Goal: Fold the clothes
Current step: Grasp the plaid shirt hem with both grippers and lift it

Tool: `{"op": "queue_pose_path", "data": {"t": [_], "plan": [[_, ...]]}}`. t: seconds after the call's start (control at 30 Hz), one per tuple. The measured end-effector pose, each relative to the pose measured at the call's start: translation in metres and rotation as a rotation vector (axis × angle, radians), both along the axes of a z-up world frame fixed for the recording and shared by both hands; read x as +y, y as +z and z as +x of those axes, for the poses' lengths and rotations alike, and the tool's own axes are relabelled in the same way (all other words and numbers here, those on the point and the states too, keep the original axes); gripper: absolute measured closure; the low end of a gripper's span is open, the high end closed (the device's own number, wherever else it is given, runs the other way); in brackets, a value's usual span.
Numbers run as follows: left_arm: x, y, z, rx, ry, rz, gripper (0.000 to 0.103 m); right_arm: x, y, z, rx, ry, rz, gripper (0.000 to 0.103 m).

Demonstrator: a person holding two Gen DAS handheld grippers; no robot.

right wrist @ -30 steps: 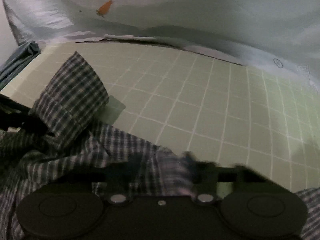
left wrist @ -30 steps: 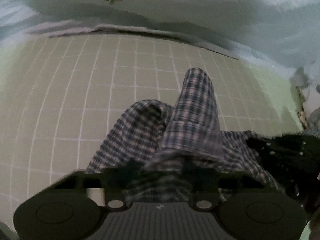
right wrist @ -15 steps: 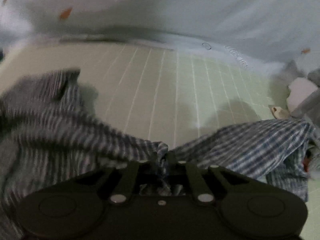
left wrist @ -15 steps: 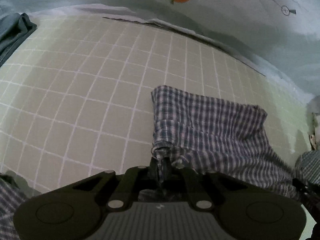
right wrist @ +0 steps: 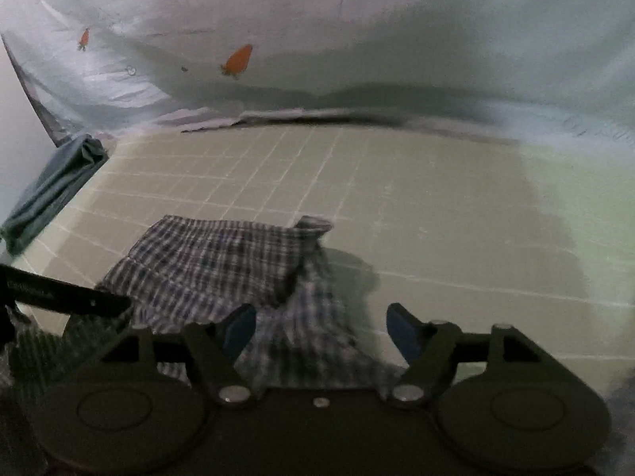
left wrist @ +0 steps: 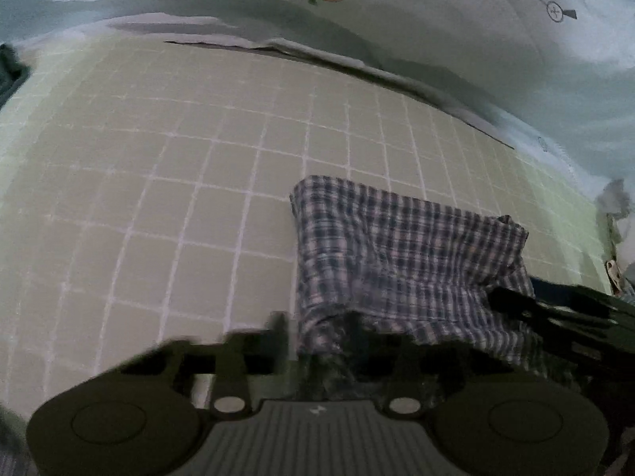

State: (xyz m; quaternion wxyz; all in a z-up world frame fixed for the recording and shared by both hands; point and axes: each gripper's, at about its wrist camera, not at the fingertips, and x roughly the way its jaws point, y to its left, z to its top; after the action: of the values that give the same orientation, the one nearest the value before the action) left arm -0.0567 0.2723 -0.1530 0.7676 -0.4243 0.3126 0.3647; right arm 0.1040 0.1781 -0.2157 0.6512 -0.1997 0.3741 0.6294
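Two grippers (right wrist: 319, 327) (left wrist: 317, 337) are spreading wide, both letting go of the shirt (left wrist: 397, 254) lying mid-frame; I am pulling back slowly, keeping the fold flat.

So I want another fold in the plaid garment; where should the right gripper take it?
Probably the raised corner at the far right of the plaid garment. It curls up off the mat, so the open right gripper could come from the bare right side.
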Motion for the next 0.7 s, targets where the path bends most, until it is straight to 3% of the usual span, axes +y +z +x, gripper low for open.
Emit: {"op": "queue_pose_path", "data": {"t": [0.03, 0.07, 0.13, 0.2, 0.37, 0.47, 0.7], "plan": [[0.002, 0.0, 0.002, -0.001, -0.001, 0.006, 0.099, 0.005, -0.003, -0.001, 0.003, 0.006, 0.002, 0.075], [0.006, 0.0, 0.006, 0.001, -0.005, 0.021, 0.099, 0.01, -0.007, -0.003, 0.006, 0.012, 0.004, 0.077], [0.017, 0.0, 0.015, 0.001, -0.015, 0.048, 0.099, 0.018, -0.011, -0.003, 0.01, 0.013, 0.016, 0.093], [0.036, 0.0, 0.024, 0.001, -0.005, 0.064, 0.1, 0.027, -0.012, 0.002, 0.007, -0.01, 0.04, 0.094], [0.101, 0.006, 0.06, 0.02, 0.006, 0.183, 0.1, 0.089, -0.019, 0.018, -0.1, -0.051, 0.088, 0.095], [0.144, 0.003, 0.087, 0.02, 0.036, 0.208, 0.1, 0.127, -0.022, 0.028, -0.166, -0.074, 0.118, 0.096], [0.186, 0.003, 0.122, 0.042, 0.042, 0.294, 0.099, 0.183, -0.028, 0.068, -0.172, -0.138, 0.153, 0.095]]}}
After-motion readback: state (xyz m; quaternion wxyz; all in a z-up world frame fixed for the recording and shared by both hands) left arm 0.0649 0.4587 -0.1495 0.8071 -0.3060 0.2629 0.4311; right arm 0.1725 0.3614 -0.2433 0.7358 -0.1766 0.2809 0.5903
